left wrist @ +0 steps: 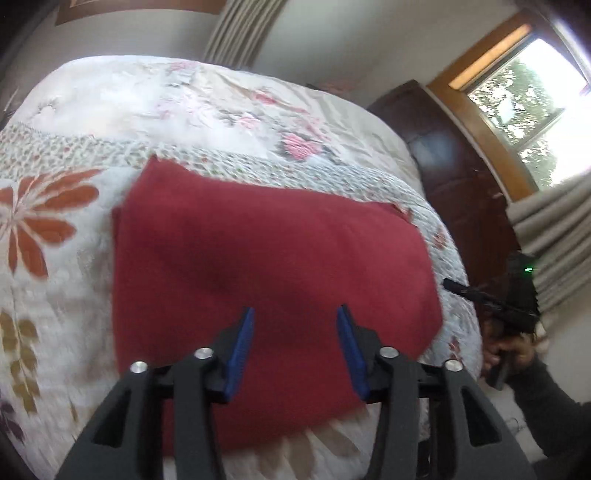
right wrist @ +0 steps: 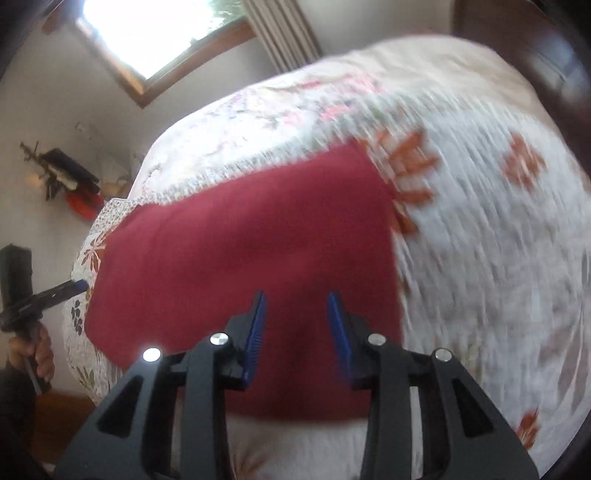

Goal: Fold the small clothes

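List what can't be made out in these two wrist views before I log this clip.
- Red cloth: its near edge is hidden behind the left claw; garment type unreadable in either view.
- Right wrist view: motion blur smears the floral bedspread.
- Right claw: open, but whether it touches the cloth cannot be told.
- Items on the floor: too small and blurred to identify.

a bed (left wrist: 229, 110) with a white floral quilt fills the room's middle; beyond its far edge, pale plain walls (left wrist: 325, 40); grey-beige pleated curtains (left wrist: 236, 29) hang behind the bed; right of the bed stands dark wooden furniture (left wrist: 454, 162); beside that, a wood-framed window (left wrist: 517, 92) bright with daylight and foliage.
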Motion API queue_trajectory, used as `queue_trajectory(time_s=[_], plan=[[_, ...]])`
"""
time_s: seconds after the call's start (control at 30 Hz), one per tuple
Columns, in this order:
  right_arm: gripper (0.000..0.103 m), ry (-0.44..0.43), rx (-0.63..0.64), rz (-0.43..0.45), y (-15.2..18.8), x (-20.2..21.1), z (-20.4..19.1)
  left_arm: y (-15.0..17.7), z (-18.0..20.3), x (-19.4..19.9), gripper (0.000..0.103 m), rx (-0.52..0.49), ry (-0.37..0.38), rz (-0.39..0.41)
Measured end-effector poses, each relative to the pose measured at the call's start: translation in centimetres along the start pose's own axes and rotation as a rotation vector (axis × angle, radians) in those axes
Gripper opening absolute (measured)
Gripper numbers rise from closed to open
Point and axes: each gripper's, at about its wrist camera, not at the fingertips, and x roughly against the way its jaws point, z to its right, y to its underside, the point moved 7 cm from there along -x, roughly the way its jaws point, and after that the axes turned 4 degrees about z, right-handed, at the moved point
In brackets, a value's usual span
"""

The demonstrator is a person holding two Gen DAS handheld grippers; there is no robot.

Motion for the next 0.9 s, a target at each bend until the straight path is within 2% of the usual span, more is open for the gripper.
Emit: queue_trajectory(time_s=[0.07,0.13,0.23,0.3,0.37,0.4,0.47,0.53,0.6,0.63,0.7,0.73,0.83,0.9], plan=[[0.035,0.019,-0.044,-0.048,2.8,-1.2,1.9,2.2,-0.5,-0.6,0.050,0.051,0.000,-0.042],[0.036,0.035,-0.082,-0.101,4.8,-2.8,3.6,4.4,-1.8,-2.2,0.049,0.083,-0.048,-0.100],[0.037,0.027,-0.094,-0.105,5.9,-2.6,3.9,5.6,-2.4,-2.4,0.050,0.118,-0.079,-0.098],[0.039,0.023,-0.090,-0.065,5.5,-1.1,3.4,5.2,-1.9,-0.7,0.059,0.160,-0.070,-0.084],[0.042,0.058,-0.038,-0.003,5.4,1.5,2.6,4.7,-2.1,2.2,0.085,0.194,-0.044,-0.020],[0.043,0.081,0.007,0.023,5.5,2.6,1.7,4.5,-2.9,4.2,0.089,0.215,-0.049,0.019],[0.054,0.139,0.172,0.071,6.2,4.7,-1.9,4.2,-5.2,6.6,0.091,0.275,-0.052,0.052],[0.064,0.200,0.391,0.119,7.9,5.8,-7.4,3.7,-8.1,7.9,0.091,0.354,-0.051,0.053],[0.067,0.232,0.598,0.156,10.3,6.2,-12.5,2.8,-11.4,8.3,0.091,0.455,-0.025,0.041],[0.068,0.255,0.720,0.170,12.1,5.8,-16.0,2.2,-12.7,8.0,0.092,0.507,0.040,0.024],[0.068,0.285,0.907,0.194,15.2,4.1,-22.0,1.3,-14.1,6.3,0.092,0.563,0.120,-0.012],[0.069,0.304,0.967,0.205,16.1,3.4,-23.8,0.7,-14.9,5.2,0.092,0.583,0.164,-0.048],[0.073,0.391,1.124,0.237,17.8,0.0,-28.8,-0.4,-16.4,2.5,0.092,0.603,0.234,-0.120],[0.073,0.470,1.229,0.255,18.2,-2.3,-31.3,-1.0,-16.8,0.8,0.092,0.589,0.254,-0.160]])
